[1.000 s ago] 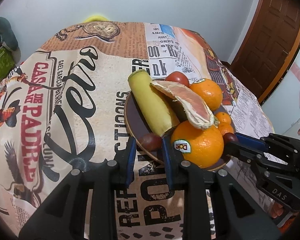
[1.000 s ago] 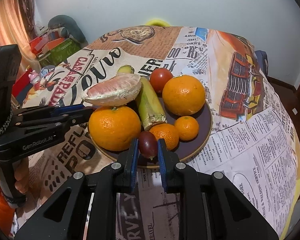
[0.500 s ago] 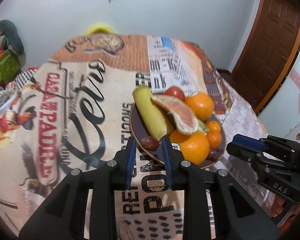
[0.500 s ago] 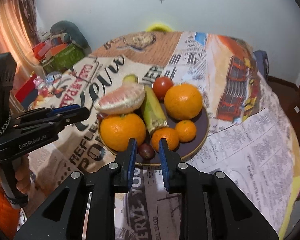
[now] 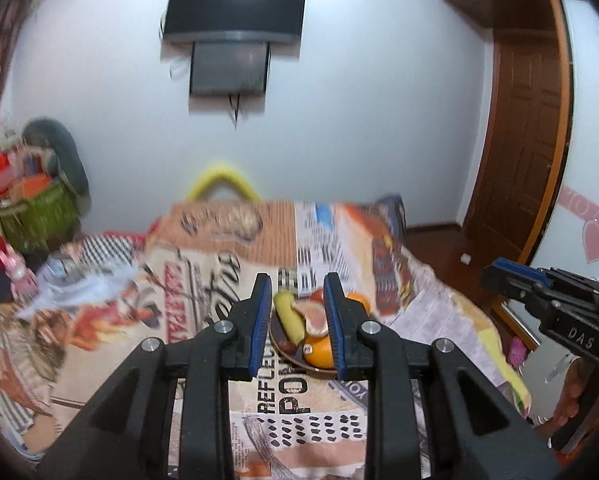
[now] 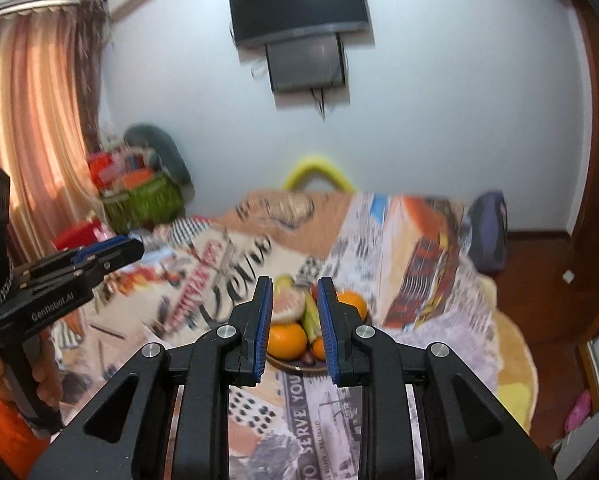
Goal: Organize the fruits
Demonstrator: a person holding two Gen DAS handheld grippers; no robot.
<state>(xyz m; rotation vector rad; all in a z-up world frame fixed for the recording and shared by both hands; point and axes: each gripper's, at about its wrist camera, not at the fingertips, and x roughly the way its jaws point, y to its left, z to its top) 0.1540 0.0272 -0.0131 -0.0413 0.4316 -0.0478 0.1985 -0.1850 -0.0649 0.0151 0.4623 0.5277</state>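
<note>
A dark round plate [image 5: 289,356] of fruit sits on the printed tablecloth, far ahead of both grippers. On it lie a yellow-green stalk [image 5: 287,316], a peeled pomelo piece [image 5: 313,318], oranges [image 6: 285,340], a tomato and small dark fruits [image 6: 307,356]. My left gripper [image 5: 299,320] is open and empty, well back from the plate. My right gripper [image 6: 295,320] is open and empty, also pulled back; it also shows at the right of the left wrist view [image 5: 539,292]. The left gripper appears at the left of the right wrist view [image 6: 79,268].
The table carries a newspaper-print cloth [image 5: 219,280]. A yellow chair back [image 5: 221,184] stands behind it. A TV [image 5: 235,8] hangs on the white wall. A green basket of clutter [image 6: 143,200] and curtains are at left, a wooden door [image 5: 523,140] at right.
Both grippers have pulled back and up from the plate, which now looks small and distant. The dark fruits stay on the plate. Both views are blurred by motion.
</note>
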